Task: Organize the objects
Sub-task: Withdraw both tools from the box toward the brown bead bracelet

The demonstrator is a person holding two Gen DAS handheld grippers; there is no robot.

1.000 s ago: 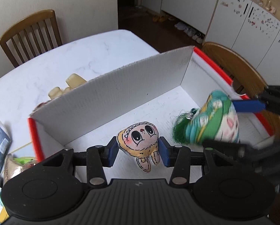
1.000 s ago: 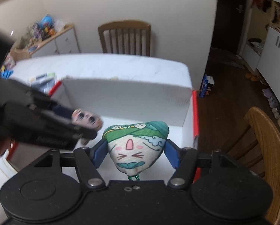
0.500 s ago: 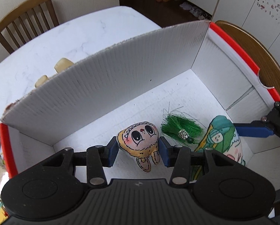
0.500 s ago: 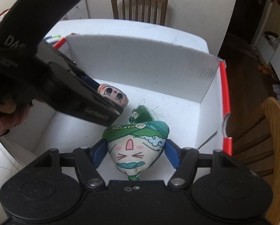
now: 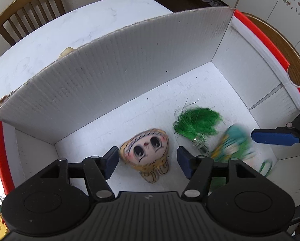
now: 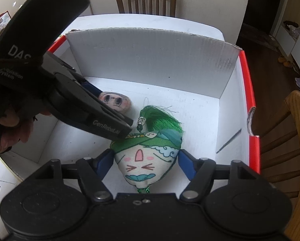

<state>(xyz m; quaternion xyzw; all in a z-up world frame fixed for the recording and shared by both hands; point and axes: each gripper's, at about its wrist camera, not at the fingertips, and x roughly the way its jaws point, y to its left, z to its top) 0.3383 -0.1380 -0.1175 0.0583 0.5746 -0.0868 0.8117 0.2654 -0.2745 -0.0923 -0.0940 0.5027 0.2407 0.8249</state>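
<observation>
a: where do my grippers stand?

b: left gripper (image 5: 147, 161) has its jaws opening, pads clear of the yellow doll (image 5: 146, 150) lying on the box (image 5: 129, 76) floor between them.

a: and the right?

b: right gripper (image 6: 144, 165) is opening too; the green pouch (image 6: 147, 154) sits between its pads, tassel (image 6: 160, 118) at twelve o'clock.

Black left tool (image 6: 117, 128) with white lettering, blue pads (image 5: 111, 161), silver screws

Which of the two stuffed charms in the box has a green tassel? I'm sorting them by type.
The green-turbaned charm between the right gripper's opening jaws; the yellow-haired doll charm has none.
</observation>
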